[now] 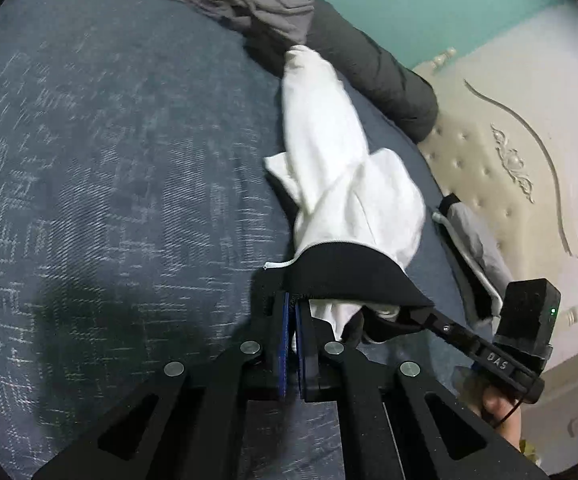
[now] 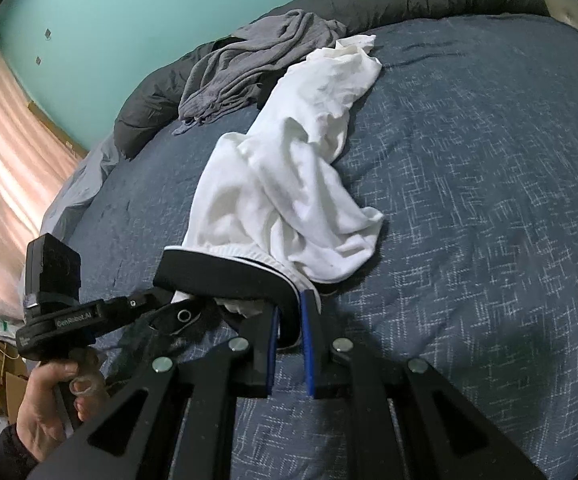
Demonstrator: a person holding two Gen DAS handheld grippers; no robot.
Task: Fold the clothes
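White trousers (image 1: pixel 341 168) with a black waistband (image 1: pixel 349 276) lie stretched over the blue bed; they also show in the right wrist view (image 2: pixel 289 184). My left gripper (image 1: pixel 293 304) is shut on one end of the waistband. My right gripper (image 2: pixel 289 312) is shut on the other end of the waistband (image 2: pixel 225 276). The band hangs taut between the two grippers, just above the bed. The legs trail away, bunched and twisted. The right gripper shows in the left wrist view (image 1: pixel 413 314), the left gripper in the right wrist view (image 2: pixel 157 300).
A crumpled grey garment (image 2: pixel 257 64) lies at the far side of the bed (image 2: pixel 469 200). A dark rolled duvet (image 1: pixel 373 68) runs along the bed's edge. A cream tufted headboard (image 1: pixel 509 168) stands to the right in the left wrist view. A grey-black item (image 1: pixel 473 240) lies near it.
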